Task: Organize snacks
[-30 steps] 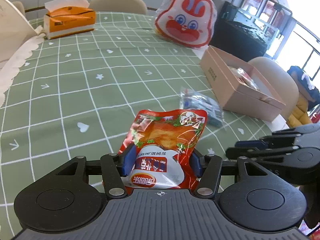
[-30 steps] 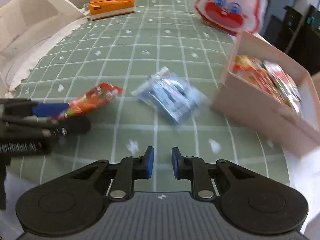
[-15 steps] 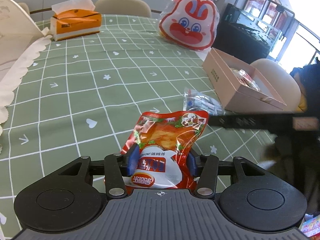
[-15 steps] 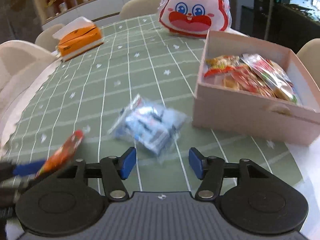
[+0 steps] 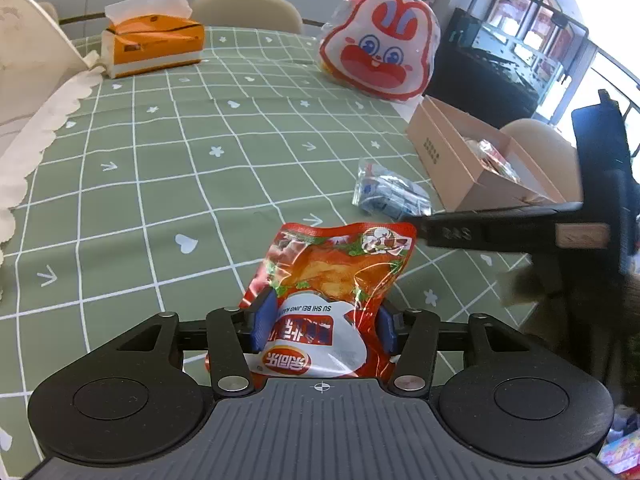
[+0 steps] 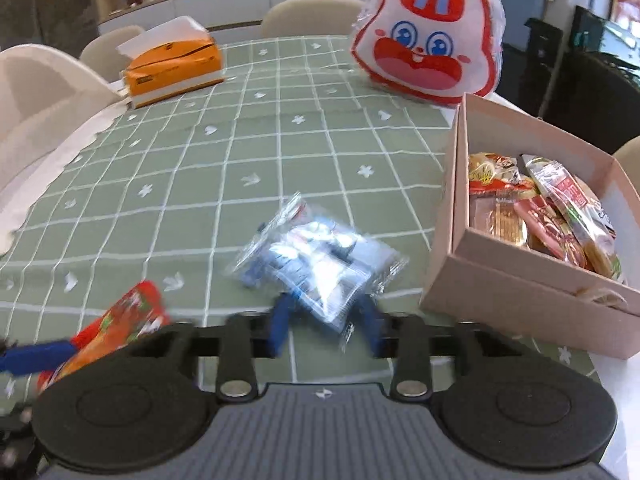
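Note:
A red snack packet [image 5: 340, 264] stands up from between the blue pads of my left gripper [image 5: 324, 316], which is shut on its lower half just above the green checked tablecloth. It also shows at the lower left of the right wrist view as the same red packet [image 6: 120, 320]. A clear blue-printed packet [image 6: 316, 264] lies on the cloth left of the pink cardboard box [image 6: 520, 292]. My right gripper [image 6: 326, 328] is closing on its near end, blurred, with the fingers against its sides. The box holds several snack packets.
A big rabbit-face bag [image 5: 380, 52] stands at the far side and an orange tissue box [image 5: 152, 44] at the far left. White lace cloth [image 5: 44, 120] covers the left edge. Chairs ring the table. The pink box sits near the table's right edge.
My right gripper opened wide, moved forward to the blue packet and has narrowed around its near end. The left gripper keeps the red packet almost in place.

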